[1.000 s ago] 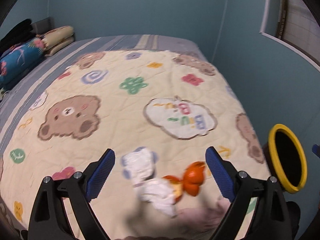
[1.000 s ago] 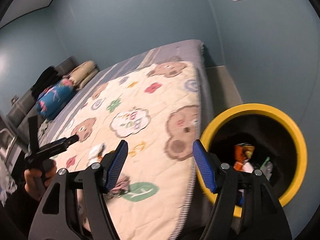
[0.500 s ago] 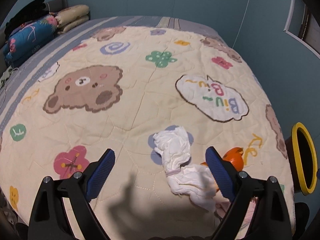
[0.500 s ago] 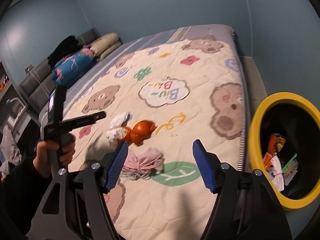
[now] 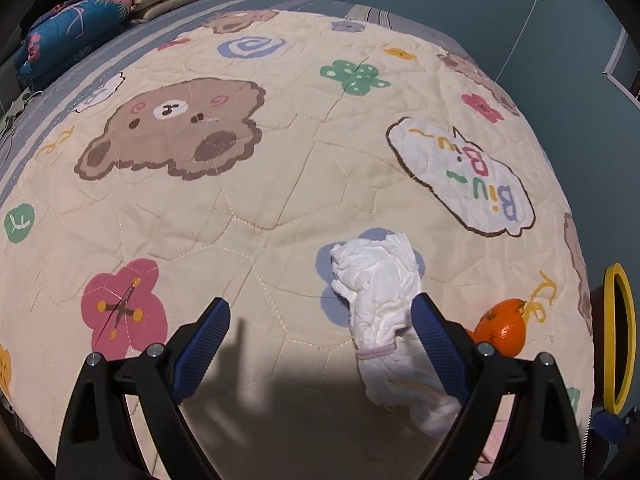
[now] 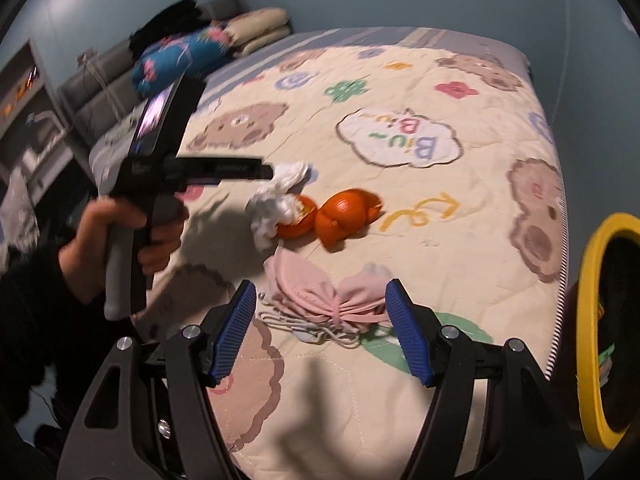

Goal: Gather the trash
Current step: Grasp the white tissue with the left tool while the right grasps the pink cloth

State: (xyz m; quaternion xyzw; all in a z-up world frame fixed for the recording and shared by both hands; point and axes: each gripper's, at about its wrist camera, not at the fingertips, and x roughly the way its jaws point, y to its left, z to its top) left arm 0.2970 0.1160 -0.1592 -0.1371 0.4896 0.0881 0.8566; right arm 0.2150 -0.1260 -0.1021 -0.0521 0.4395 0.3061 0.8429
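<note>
Right wrist view: right hand-held gripper (image 6: 320,328), jaws wide and empty, frames pink masks (image 6: 328,300); loose ear loops may snag, leaving some on the bed (image 6: 460,240).

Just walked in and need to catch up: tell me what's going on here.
A person is clearing trash off a bed with a gripper in each hand. Both are open and empty. The left gripper is over a crumpled white tissue; the right gripper hangs over a pink face mask. Orange peels lie between them on the quilt. The yellow-rimmed bin waits beside the bed.
</note>
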